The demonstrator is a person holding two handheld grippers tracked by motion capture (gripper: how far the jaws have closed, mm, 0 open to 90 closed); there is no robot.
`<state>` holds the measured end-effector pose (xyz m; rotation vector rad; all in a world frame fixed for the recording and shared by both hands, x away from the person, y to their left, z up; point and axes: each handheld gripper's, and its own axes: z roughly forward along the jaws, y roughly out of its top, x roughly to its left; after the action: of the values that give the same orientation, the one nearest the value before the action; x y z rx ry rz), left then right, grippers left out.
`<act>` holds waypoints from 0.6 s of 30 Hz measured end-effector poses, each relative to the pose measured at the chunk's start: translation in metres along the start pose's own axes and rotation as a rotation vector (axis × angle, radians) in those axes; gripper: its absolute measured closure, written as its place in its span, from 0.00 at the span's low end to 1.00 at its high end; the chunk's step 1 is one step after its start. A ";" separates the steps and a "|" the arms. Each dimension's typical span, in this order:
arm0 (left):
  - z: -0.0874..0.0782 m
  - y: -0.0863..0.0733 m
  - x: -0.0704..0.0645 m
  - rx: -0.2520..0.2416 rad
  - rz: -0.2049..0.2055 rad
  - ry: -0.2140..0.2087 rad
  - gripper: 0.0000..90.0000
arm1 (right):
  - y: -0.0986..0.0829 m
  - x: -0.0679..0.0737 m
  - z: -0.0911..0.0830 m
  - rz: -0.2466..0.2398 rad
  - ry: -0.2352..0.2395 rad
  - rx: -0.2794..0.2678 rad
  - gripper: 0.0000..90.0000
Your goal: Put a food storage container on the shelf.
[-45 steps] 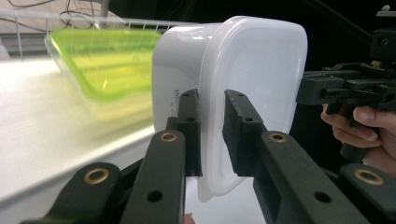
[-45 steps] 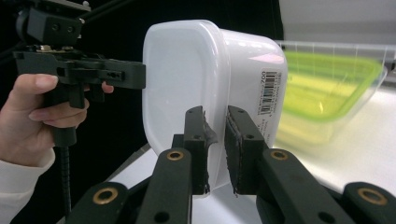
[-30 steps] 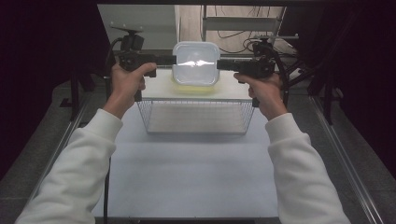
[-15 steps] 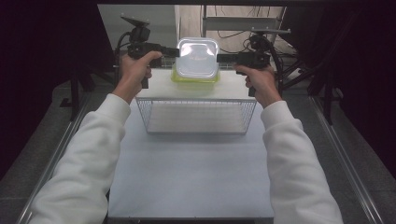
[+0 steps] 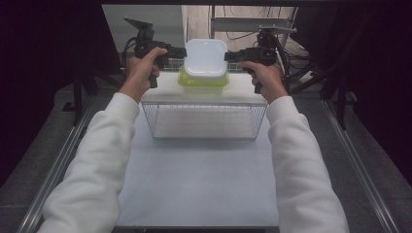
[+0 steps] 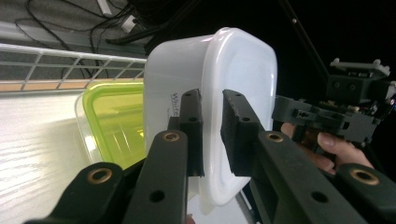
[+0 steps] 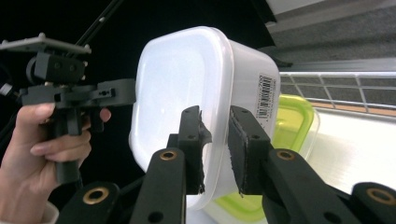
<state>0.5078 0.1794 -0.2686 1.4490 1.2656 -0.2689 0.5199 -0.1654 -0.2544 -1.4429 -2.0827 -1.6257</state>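
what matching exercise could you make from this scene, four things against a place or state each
Things:
1. white container
2. green-lidded container
3. wire basket
4. left tool

Places or states:
A. sits on the white shelf top, under the raised box
B. stands on the table below the shelf top, nothing in it
C. held up in the air by its rim from both sides
D. clamped on the left edge of the raised box

Pairs: 1-C, 2-A, 3-B, 4-D
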 end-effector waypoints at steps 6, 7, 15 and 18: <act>0.006 0.003 0.011 -0.010 -0.061 -0.005 0.83 | 0.004 -0.013 0.010 0.108 0.017 -0.011 0.82; 0.009 0.004 0.014 -0.013 -0.071 0.002 0.82 | 0.004 -0.016 0.013 0.130 0.023 -0.020 0.81; 0.011 0.005 0.020 -0.027 -0.081 -0.017 0.80 | 0.005 -0.021 0.017 0.153 0.041 -0.026 0.80; 0.012 0.003 0.018 -0.023 -0.054 0.001 0.77 | 0.003 -0.020 0.017 0.136 0.037 -0.030 0.79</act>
<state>0.5235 0.1799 -0.2847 1.3967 1.3065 -0.2884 0.5399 -0.1640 -0.2712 -1.5156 -1.9032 -1.6246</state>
